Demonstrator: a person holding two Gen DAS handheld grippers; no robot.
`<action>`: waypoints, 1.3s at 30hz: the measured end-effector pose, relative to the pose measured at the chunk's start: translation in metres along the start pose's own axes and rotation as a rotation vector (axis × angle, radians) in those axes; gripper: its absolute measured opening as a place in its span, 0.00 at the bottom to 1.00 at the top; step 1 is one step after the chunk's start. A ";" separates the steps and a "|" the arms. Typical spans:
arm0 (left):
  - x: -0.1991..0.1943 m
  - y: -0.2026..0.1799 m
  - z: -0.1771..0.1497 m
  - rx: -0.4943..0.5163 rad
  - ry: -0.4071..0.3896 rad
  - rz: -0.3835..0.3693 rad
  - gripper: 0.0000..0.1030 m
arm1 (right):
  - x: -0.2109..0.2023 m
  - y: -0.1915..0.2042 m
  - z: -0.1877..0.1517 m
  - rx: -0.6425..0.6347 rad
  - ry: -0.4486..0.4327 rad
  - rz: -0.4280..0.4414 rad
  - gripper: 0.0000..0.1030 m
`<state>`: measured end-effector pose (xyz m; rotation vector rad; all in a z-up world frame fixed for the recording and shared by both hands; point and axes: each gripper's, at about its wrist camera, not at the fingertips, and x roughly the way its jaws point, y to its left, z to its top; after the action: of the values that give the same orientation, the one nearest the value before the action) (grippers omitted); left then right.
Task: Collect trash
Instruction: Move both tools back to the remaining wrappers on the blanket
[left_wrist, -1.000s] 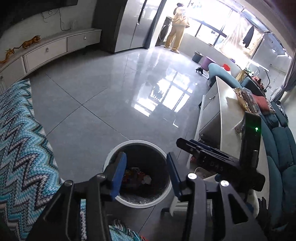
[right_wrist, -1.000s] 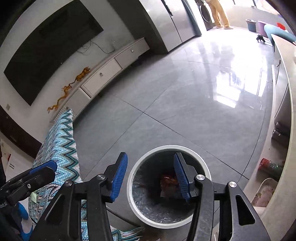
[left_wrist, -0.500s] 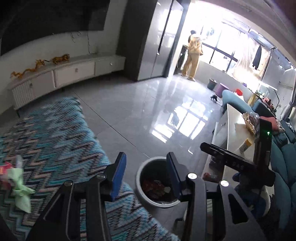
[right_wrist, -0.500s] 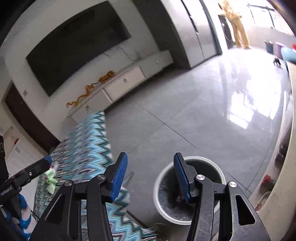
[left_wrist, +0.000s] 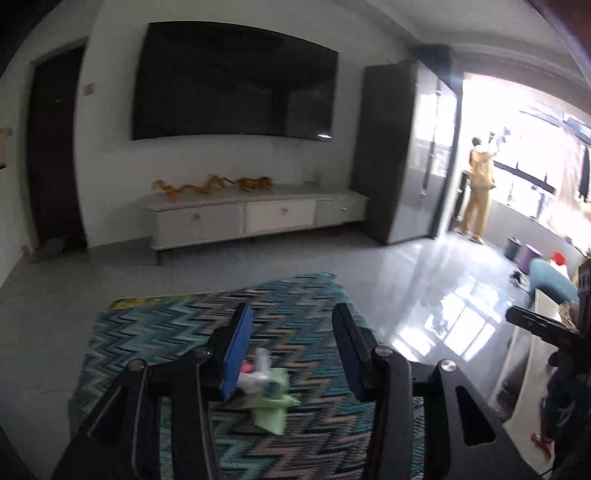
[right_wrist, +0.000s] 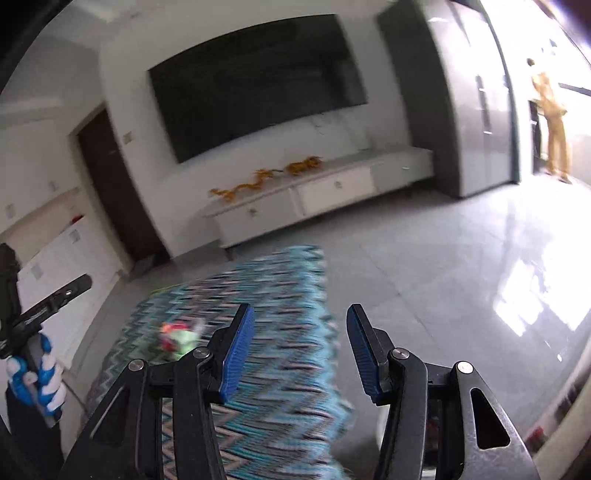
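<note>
L gripper (left_wrist: 291, 350): jaws wide apart, holding nothing, hovering over the zigzag rug (left_wrist: 317, 417)
R gripper (right_wrist: 301, 349): jaws wide apart too, nothing between them, above rug's near edge w/ grey tile floor (right_wrist: 436, 266) beyond
trash pile (left_wrist: 264, 384): green tissue + small red/white bits, lying on rug just beside L gripper's left blue pad; in R view it's blurred, left of the jaws (right_wrist: 177, 338)
bg: wall TV (left_wrist: 236, 85), white low cabinet (left_wrist: 255, 218) w/ orange dragon figures (left_wrist: 214, 183), person in yellow (left_wrist: 480, 192) by bright window
</note>
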<state>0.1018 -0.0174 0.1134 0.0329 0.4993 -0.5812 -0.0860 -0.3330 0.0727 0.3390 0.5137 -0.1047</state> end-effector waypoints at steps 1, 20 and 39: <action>-0.001 0.014 -0.003 -0.019 -0.005 0.014 0.42 | 0.005 0.008 0.000 -0.011 0.009 0.019 0.50; 0.110 0.143 -0.077 -0.320 0.181 -0.013 0.44 | 0.248 0.207 -0.082 -0.293 0.465 0.433 0.50; 0.173 0.152 -0.101 -0.399 0.238 -0.044 0.49 | 0.330 0.161 -0.070 -0.299 0.463 0.250 0.48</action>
<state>0.2628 0.0370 -0.0722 -0.2923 0.8420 -0.5141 0.1969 -0.1626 -0.1014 0.1291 0.9273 0.2981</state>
